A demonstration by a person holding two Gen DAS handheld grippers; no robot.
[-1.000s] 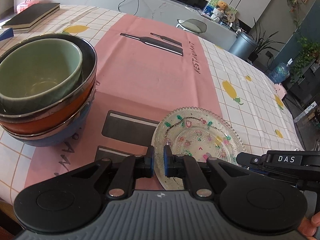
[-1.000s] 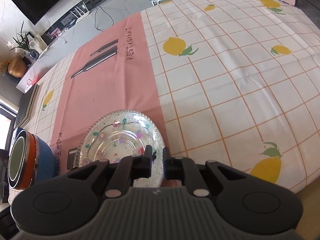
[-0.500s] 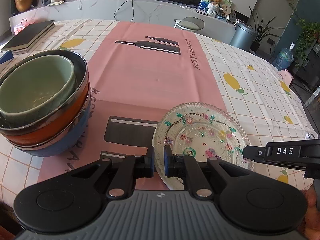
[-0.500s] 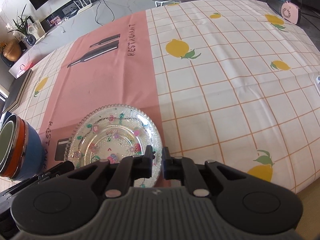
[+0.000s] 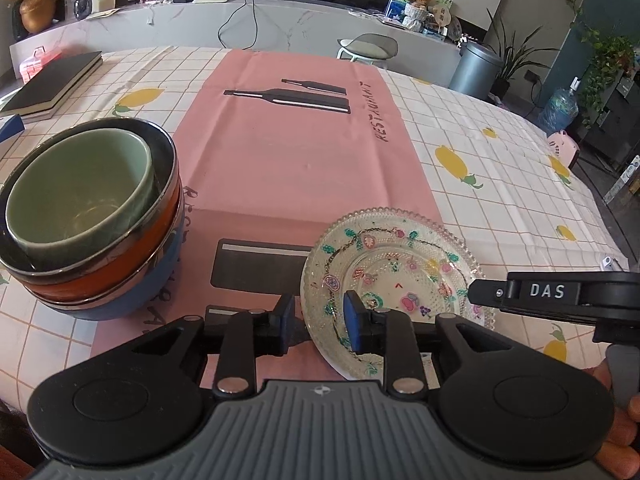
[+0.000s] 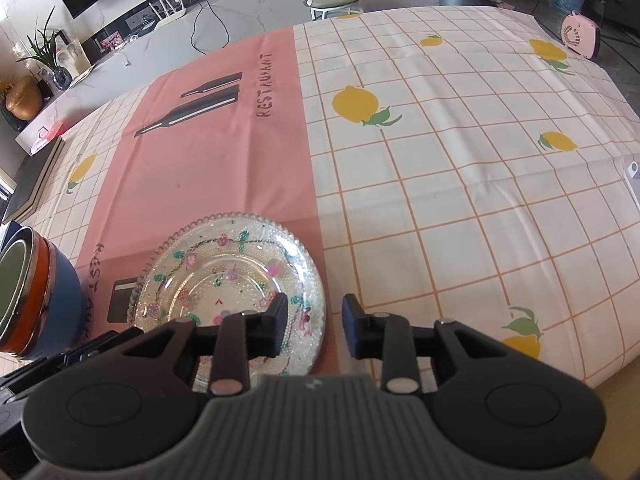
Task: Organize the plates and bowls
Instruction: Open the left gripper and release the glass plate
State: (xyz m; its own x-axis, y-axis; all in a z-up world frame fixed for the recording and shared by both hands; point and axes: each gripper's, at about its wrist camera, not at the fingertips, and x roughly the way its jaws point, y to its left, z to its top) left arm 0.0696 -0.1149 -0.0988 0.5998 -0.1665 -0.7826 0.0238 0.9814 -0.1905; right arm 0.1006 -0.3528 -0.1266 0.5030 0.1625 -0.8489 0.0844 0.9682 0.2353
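A glass plate [image 5: 394, 276] lies on the tabletop [image 5: 500, 168], near its front edge, over the edge of a cloth runner [image 5: 296, 160]. To its left stands a stack of bowls [image 5: 92, 220], three nested with the smallest innermost. Behind the stack, at the far left, lies a book [image 5: 52, 82]. The left hand-held gripper [image 5: 316, 320] straddles the plate's left rim; the right hand-held gripper [image 6: 315, 324] straddles its right rim.
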